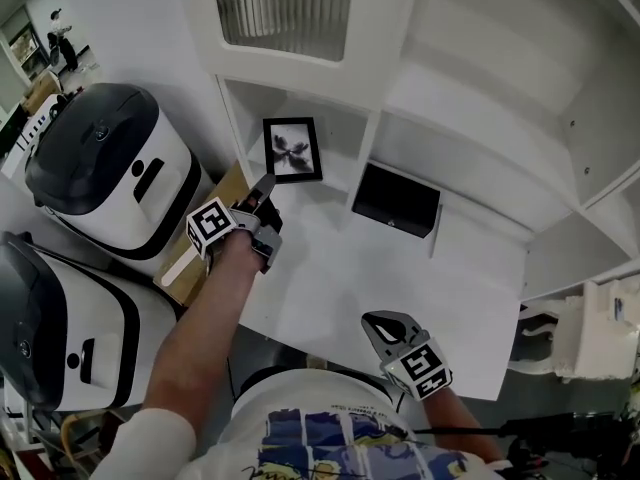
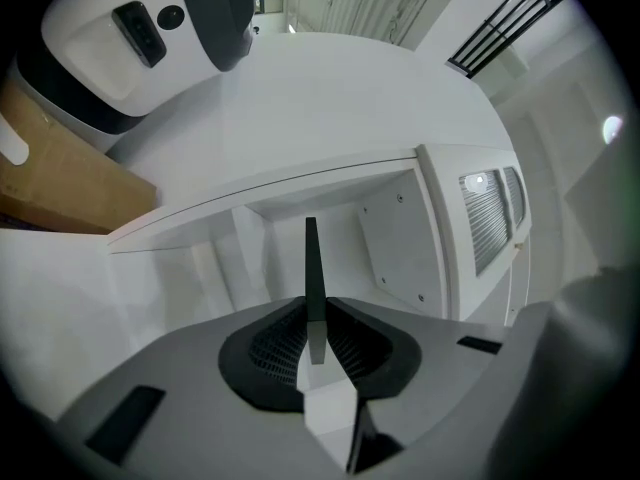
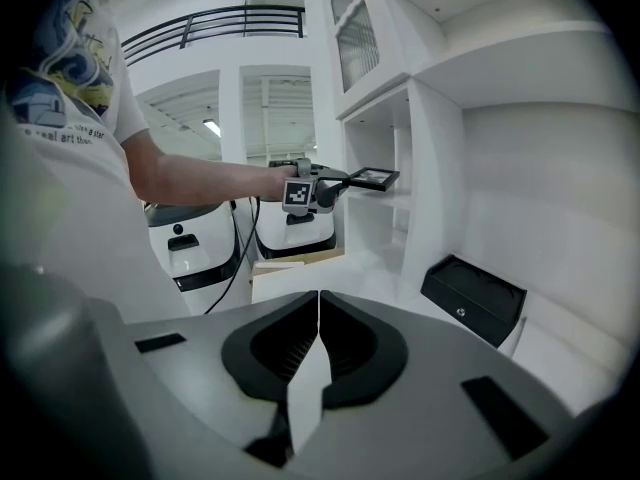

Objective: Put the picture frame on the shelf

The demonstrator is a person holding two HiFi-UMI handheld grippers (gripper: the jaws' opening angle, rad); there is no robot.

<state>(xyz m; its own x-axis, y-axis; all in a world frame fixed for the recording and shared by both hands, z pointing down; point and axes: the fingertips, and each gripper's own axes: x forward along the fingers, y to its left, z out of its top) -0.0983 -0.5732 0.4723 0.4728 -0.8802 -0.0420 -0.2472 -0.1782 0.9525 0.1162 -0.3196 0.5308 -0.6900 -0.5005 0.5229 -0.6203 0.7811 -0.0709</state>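
The picture frame [image 1: 292, 150] is black with a black-and-white print. It hangs in front of the left compartment of the white shelf [image 1: 345, 133], held by its lower edge. My left gripper [image 1: 264, 185] is shut on it. In the left gripper view the frame [image 2: 311, 258] shows edge-on as a thin dark strip between the jaws. In the right gripper view the frame [image 3: 372, 178] lies nearly flat at the shelf's opening, out beyond the left gripper [image 3: 335, 183]. My right gripper [image 1: 385, 325] is shut with nothing in it, low over the counter's near edge.
A black box [image 1: 397, 200] lies on the white counter [image 1: 400, 278] under the shelf. Two white-and-black machines [image 1: 100, 163] [image 1: 60, 318] stand to the left, with a cardboard box [image 1: 205, 238] wedged against the counter. A ribbed-glass cabinet door [image 1: 285, 8] hangs above.
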